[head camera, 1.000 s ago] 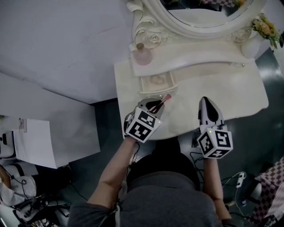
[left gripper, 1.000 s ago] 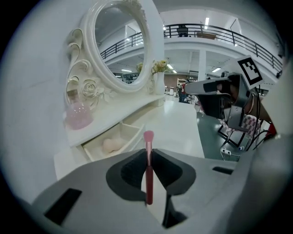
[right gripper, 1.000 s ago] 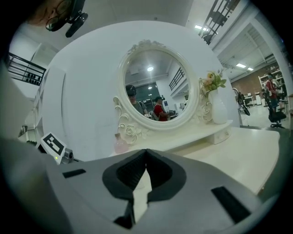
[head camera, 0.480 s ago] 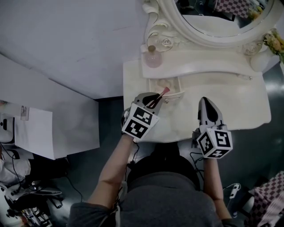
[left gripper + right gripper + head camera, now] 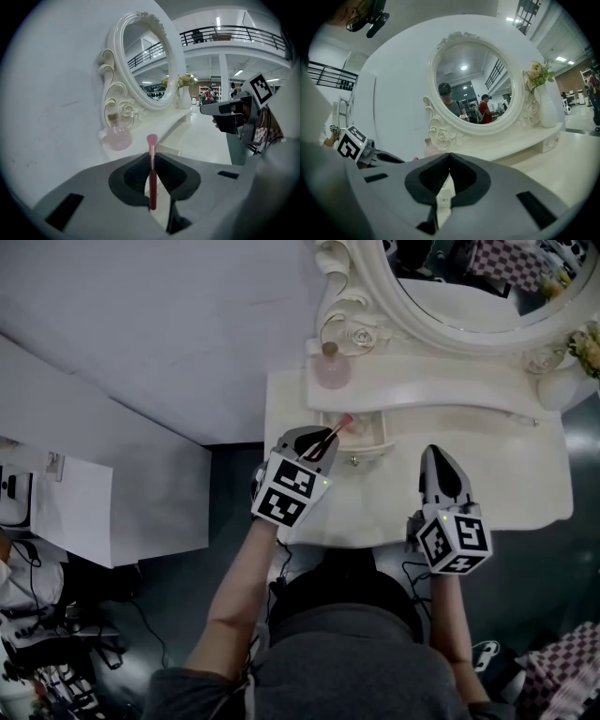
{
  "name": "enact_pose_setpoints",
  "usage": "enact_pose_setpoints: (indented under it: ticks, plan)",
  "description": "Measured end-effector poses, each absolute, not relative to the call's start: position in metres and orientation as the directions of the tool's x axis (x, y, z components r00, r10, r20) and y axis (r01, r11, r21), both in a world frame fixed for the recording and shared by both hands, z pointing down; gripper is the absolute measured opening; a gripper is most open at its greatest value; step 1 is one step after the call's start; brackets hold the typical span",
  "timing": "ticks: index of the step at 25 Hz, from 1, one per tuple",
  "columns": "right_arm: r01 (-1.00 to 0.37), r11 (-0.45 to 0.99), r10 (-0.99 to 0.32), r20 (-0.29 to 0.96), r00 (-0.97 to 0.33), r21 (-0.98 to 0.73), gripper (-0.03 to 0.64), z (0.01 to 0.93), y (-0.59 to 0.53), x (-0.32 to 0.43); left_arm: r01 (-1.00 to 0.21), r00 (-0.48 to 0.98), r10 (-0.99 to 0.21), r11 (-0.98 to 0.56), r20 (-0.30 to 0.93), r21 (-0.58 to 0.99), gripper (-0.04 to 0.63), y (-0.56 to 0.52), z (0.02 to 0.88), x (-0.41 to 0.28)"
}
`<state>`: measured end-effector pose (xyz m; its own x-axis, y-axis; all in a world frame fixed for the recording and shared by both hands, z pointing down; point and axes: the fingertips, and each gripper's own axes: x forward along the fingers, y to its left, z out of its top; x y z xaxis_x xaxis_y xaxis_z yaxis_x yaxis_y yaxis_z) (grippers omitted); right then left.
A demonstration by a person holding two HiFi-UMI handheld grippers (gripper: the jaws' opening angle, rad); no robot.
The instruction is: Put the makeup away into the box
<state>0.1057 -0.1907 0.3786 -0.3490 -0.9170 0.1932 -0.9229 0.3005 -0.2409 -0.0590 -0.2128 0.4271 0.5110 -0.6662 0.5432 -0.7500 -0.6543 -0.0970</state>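
A thin pink makeup brush (image 5: 336, 426) is clamped in my left gripper (image 5: 323, 435), its pink head poking out over the small open drawer (image 5: 367, 452) of the white dressing table (image 5: 506, 465). In the left gripper view the brush (image 5: 152, 173) stands upright between the pressed pads, and the gripper (image 5: 153, 157) points towards the mirror side. My right gripper (image 5: 433, 452) hovers over the tabletop to the right of the drawer. Its jaws (image 5: 449, 157) are shut with nothing in them.
A round pink perfume bottle (image 5: 332, 369) stands on the raised shelf behind the drawer, under the oval mirror (image 5: 469, 287). A white vase with flowers (image 5: 583, 362) is at the far right. The table's front edge is close to the person's body.
The left gripper has carried the brush up and forward, from the drawer's front corner to over the drawer. The right gripper has drifted slightly towards the drawer, still shut.
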Motion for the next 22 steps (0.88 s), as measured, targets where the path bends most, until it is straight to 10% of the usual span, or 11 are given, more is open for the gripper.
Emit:
enact_pose_setpoints:
  ticks: [22]
  plan:
    - [-0.921, 0.306, -0.912, 0.204, -0.356, -0.242, 0.005, 0.383, -0.219, 0.112, -0.733, 0.518, -0.665, -0.670, 0.538, -0.122, 0.048, -0.250, 0.432, -0.045]
